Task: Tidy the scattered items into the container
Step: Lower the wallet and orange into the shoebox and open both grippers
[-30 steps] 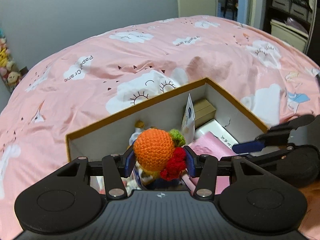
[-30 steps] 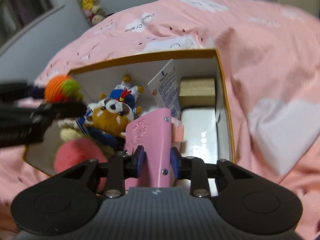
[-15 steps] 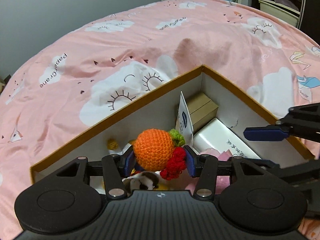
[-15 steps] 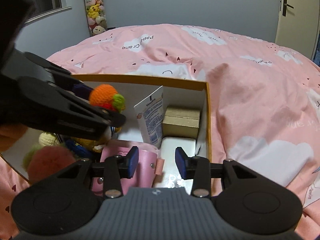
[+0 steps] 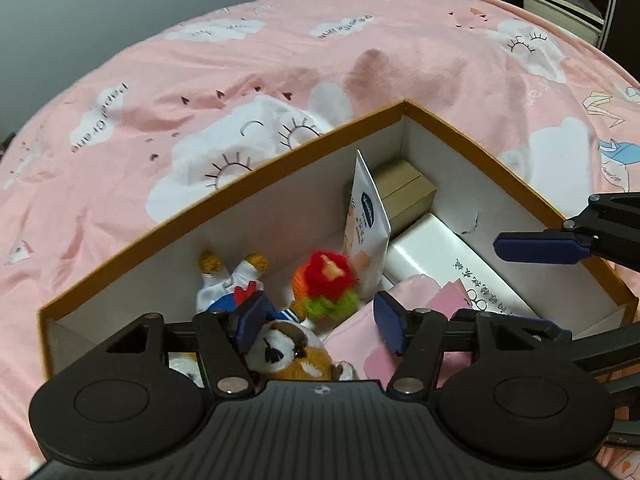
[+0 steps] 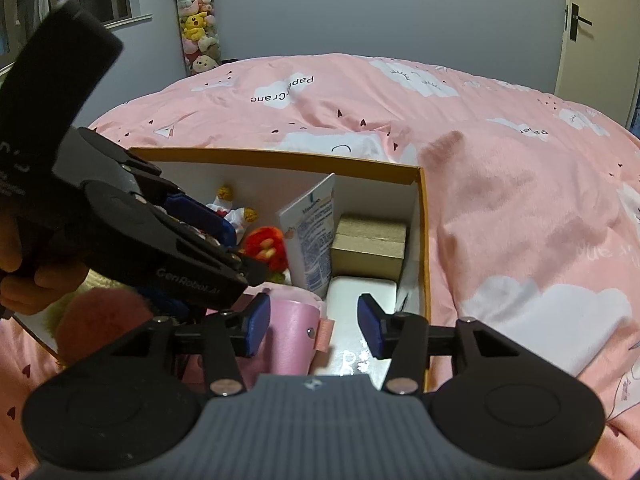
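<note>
The crocheted orange toy (image 5: 324, 280), with its red tuft and green leaf, lies loose inside the cardboard box (image 5: 224, 196), just ahead of the left gripper (image 5: 320, 322) and clear of both its blue pads. That gripper's jaws are opening and stand wide, with nothing pressed between them; below the gap sits a brown-and-white plush animal (image 5: 288, 354), and beyond the left pad a small sailor-suited doll (image 5: 228, 286) lies against the box wall. Just beyond the toy, toward the right pad, a white tube (image 5: 366, 232) leans upright, with a small brown carton (image 5: 404, 194) behind it in the far corner and a long white box (image 5: 436, 252) beside that.

The right gripper (image 6: 314, 326) hovers over the near right part of the box, its jaws also opening, pads apart from everything. A pink case (image 6: 290, 338) lies just inside its left pad without touching it, and the white box shows under the gap. The left gripper crosses in from the left of this view. The box rests on a pink cloud-print bedspread (image 6: 500, 200).
</note>
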`<action>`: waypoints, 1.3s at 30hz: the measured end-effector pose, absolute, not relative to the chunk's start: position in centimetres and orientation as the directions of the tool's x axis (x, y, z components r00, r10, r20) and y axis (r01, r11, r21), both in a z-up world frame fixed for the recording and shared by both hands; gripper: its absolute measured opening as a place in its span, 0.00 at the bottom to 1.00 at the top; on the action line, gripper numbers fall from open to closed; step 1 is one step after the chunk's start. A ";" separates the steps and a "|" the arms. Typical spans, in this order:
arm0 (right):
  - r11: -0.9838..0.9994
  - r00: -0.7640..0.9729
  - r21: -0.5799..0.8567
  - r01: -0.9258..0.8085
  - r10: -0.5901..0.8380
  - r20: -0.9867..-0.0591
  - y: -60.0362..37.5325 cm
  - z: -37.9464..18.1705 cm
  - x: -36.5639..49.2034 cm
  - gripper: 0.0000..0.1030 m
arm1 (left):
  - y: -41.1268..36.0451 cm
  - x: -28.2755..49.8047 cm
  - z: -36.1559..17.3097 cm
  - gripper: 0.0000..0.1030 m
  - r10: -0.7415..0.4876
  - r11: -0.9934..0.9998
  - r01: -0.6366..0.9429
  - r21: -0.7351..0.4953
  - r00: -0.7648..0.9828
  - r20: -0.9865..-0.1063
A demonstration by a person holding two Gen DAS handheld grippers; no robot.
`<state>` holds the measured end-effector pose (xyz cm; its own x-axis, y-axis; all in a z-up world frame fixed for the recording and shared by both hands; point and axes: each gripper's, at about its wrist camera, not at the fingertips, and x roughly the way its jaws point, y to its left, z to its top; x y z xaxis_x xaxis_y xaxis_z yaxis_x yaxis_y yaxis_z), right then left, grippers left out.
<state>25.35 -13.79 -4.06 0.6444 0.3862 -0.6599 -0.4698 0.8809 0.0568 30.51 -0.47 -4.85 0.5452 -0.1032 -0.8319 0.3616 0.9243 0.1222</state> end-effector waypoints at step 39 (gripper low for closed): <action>0.949 0.878 0.002 -0.316 0.293 -0.379 -14.1 -4.4 15.1 0.80 | 3.0 12.6 -4.5 0.73 0.159 0.979 -0.199 -0.031 0.859 -0.486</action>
<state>15.13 -14.05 -4.37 0.8775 0.2932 -0.3794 -0.3161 0.9487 0.0021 12.59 2.96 -4.51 0.8592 0.1594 -0.4862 -0.1993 0.9794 -0.0311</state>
